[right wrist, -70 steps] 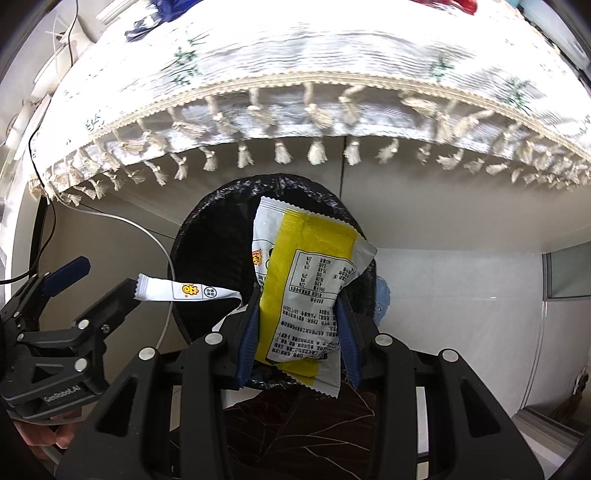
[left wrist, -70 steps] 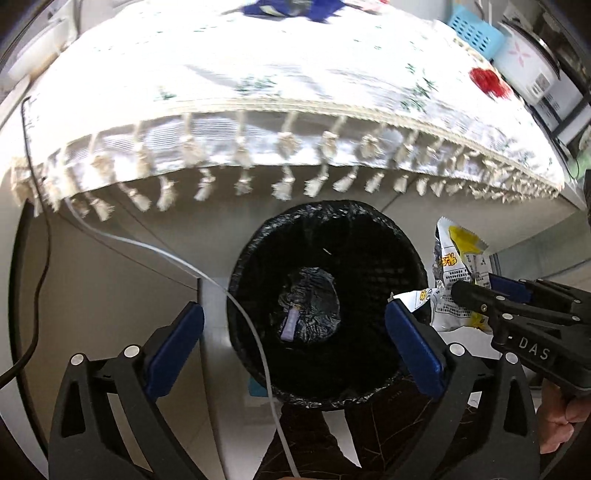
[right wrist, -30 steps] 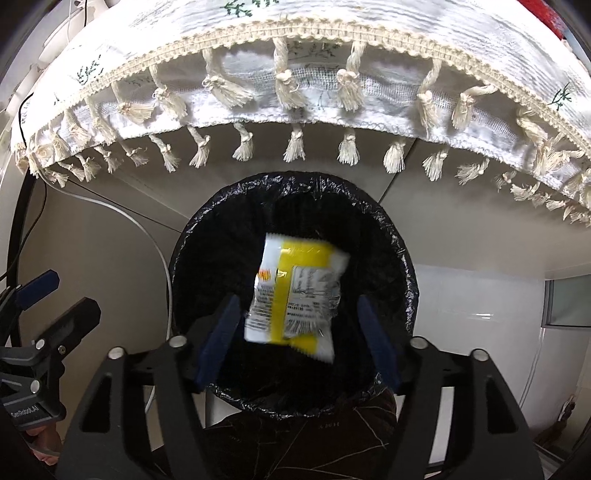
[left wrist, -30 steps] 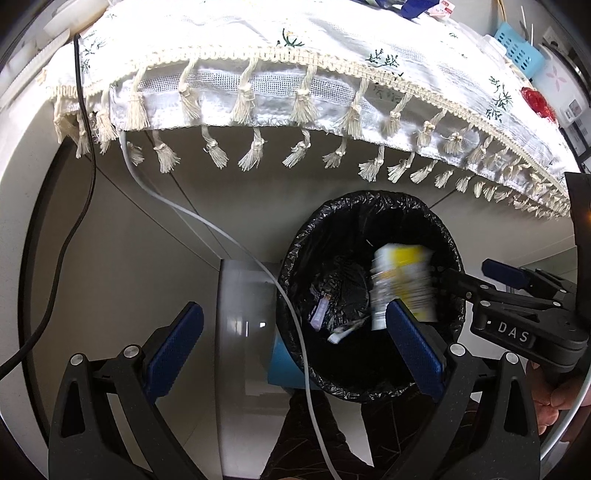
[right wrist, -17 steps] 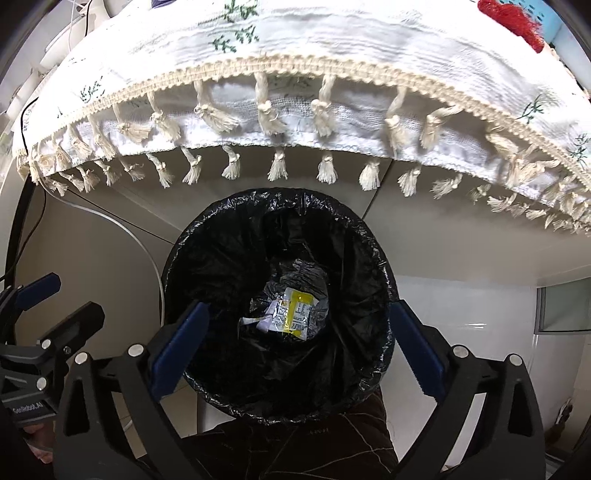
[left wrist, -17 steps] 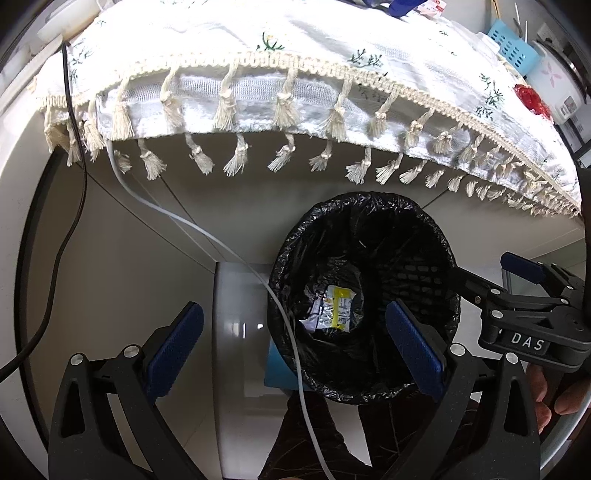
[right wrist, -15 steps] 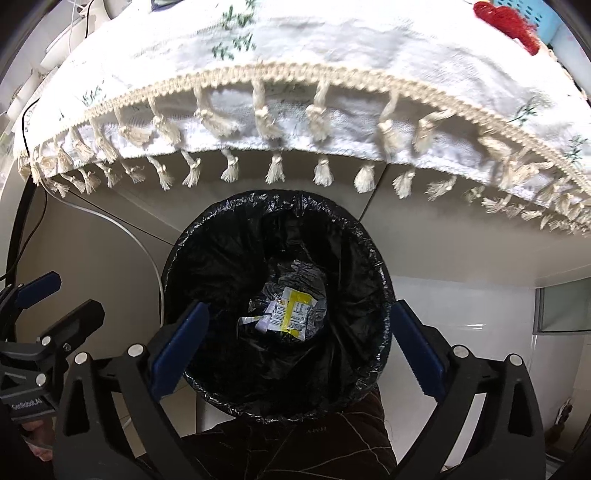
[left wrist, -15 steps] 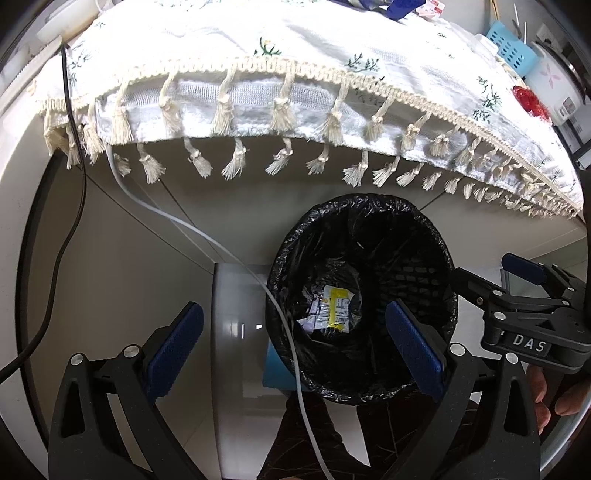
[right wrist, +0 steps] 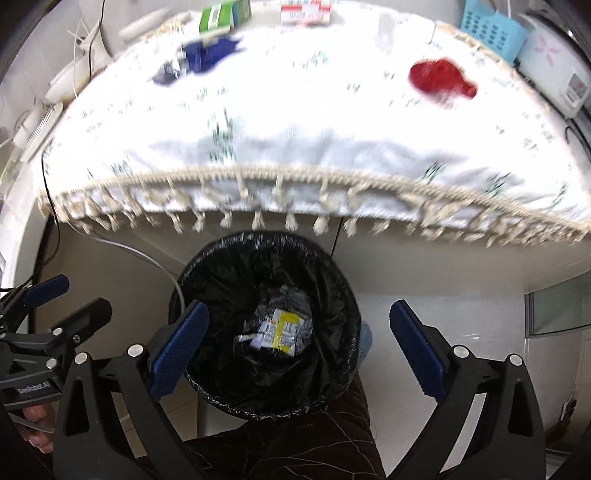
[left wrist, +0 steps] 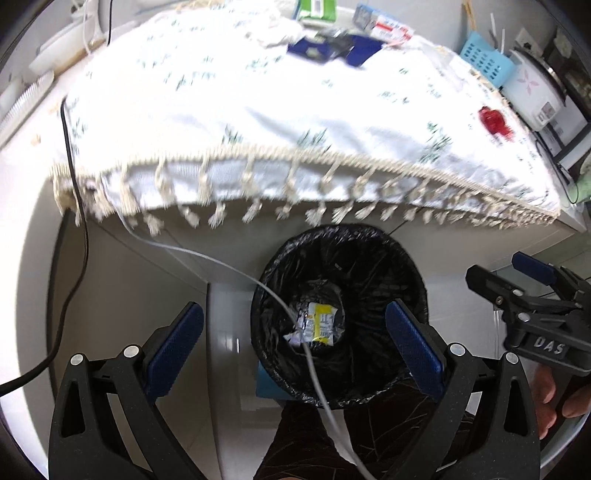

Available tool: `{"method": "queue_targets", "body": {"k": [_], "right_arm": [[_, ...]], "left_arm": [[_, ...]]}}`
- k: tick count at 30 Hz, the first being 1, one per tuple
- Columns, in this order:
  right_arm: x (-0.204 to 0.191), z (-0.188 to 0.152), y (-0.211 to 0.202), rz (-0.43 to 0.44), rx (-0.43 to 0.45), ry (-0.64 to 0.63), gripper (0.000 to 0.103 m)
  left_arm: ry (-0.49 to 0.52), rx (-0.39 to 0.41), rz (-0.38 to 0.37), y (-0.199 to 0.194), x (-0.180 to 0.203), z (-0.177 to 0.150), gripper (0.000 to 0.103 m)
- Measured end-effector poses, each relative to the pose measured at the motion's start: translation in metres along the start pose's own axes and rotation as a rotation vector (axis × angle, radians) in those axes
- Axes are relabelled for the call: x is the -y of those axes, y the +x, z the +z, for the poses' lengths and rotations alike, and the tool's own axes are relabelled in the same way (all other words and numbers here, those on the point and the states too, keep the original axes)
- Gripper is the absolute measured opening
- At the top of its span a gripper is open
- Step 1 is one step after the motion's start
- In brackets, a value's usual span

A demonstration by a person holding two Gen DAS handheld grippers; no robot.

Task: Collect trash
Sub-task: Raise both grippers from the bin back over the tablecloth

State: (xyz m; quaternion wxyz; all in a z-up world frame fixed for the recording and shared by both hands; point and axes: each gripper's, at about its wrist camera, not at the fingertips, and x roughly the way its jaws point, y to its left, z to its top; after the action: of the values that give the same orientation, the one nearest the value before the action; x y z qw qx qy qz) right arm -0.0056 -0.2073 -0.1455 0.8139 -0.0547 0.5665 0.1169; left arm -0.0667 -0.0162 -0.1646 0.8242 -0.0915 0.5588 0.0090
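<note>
Yellow wrapper [right wrist: 283, 328] lies at the bottom of the black-lined bin [right wrist: 332, 280]; both claws point steeply down over it. Right claw [right wrist: 299, 343] and left claw [left wrist: 293, 349] are spread wide, empty.

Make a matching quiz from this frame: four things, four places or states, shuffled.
Things:
1. yellow wrapper
2. red item
3. blue basket
4. right gripper

Places or states:
A. on the tablecloth
B. open, nothing between its fingers
C. at the bottom of the bin
D. beyond the table's far edge

Pairs: 1-C, 2-A, 3-D, 4-B
</note>
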Motion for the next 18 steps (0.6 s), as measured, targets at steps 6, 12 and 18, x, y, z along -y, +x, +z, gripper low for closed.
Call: {"method": "queue_targets", "body": {"k": [6, 12, 18], "right_arm": [[0.009, 0.012, -0.033, -0.001, 0.058, 0.008, 0.095], [0.018, 0.019, -0.053, -0.01, 0.102, 0.012, 0.095], [0.026, 0.026, -0.08, -0.008, 0.147, 0.026, 0.095]], "left_arm": [[-0.001, 0.019, -0.024, -0.019, 0.008, 0.013, 0.097], [0.015, 0.057, -0.034, -0.04, 0.02, 0.024, 0.097], [0.024, 0.083, -0.046, -0.058, 0.029, 0.035, 0.097]]}}
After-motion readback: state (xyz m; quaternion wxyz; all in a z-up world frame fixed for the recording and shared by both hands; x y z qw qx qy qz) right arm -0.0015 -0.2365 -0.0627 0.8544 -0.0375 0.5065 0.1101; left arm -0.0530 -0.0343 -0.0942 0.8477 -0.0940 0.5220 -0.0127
